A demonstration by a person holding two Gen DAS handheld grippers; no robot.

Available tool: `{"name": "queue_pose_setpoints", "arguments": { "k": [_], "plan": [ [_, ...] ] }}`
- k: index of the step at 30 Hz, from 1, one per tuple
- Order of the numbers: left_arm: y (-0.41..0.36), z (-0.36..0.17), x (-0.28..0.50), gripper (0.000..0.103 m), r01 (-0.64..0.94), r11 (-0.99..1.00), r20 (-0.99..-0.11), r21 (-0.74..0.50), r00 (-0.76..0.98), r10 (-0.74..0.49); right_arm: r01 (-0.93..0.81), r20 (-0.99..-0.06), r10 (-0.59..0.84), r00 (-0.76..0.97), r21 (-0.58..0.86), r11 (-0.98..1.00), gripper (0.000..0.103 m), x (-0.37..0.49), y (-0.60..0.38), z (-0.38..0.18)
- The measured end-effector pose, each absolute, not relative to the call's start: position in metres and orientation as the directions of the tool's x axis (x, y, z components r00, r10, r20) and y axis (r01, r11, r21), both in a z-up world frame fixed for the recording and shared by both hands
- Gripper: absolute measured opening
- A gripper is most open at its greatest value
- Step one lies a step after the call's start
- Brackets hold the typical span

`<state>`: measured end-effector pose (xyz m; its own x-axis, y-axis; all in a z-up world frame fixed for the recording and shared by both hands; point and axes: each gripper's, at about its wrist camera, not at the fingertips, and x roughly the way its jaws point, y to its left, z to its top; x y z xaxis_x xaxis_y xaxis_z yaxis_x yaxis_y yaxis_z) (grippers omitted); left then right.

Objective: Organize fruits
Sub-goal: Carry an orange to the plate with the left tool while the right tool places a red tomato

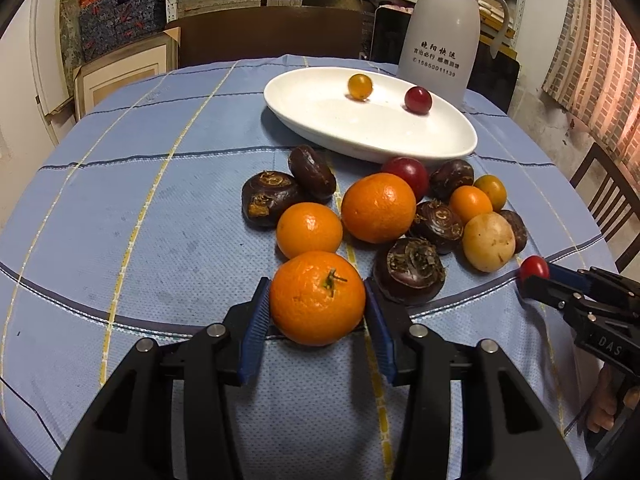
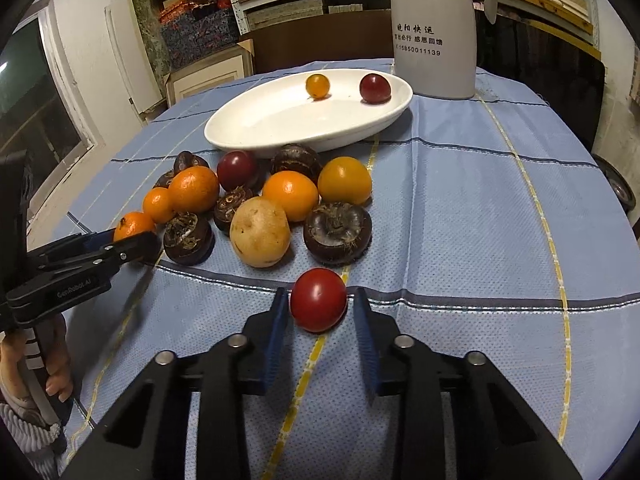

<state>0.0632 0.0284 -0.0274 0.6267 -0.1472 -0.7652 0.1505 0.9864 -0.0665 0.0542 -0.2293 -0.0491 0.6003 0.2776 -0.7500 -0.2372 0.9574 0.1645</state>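
Spreading across the whole scene, the tabletop [image 1: 120, 208] wears a blue checked cloth, with a white jug [image 1: 442, 28] standing at its far side. Just in front of the jug lies a white oval plate [image 1: 320, 120] holding a small yellow tomato [image 1: 360, 87] and a dark red one [image 1: 418, 99], well apart. Near the plate sits a heap of oranges, dark water chestnuts and small tomatoes. The left hand-held gripper [image 1: 317, 304] clamps the nearest orange [image 1: 317, 298], both blue pads pressed on its sides. The right hand-held gripper [image 2: 319, 304] has its pads drawn in on a red tomato [image 2: 318, 299]; the right pad's contact looks faint from its own camera, so perhaps only lightly pinched.
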Motion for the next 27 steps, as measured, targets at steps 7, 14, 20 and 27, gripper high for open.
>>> {"name": "queue_pose_setpoints", "arguments": {
  "k": [7,14,20,27],
  "plan": [
    [0.029,-0.029,0.064,0.045,0.154,0.986,-0.765,-0.07,0.626,-0.152,-0.247,-0.748,0.294,0.594,0.179,0.952,0.028,0.055,-0.23,-0.05],
    [0.029,0.0,0.064,0.045,0.149,0.983,-0.713,-0.103,0.678,-0.178,-0.245,-0.681,0.336,0.65,0.231,0.942,0.028,0.053,-0.241,-0.029],
    [0.008,0.03,0.108,0.045,0.164,0.982,-0.699,-0.089,0.692,-0.179,-0.237,-0.647,0.328,0.688,0.227,0.945,0.028,0.094,-0.237,0.014],
    [-0.014,0.019,0.184,0.045,0.163,0.984,-0.734,-0.068,0.661,-0.16,-0.208,-0.669,0.289,0.685,0.201,0.957,0.028,0.178,-0.219,0.009]
  ]
}}
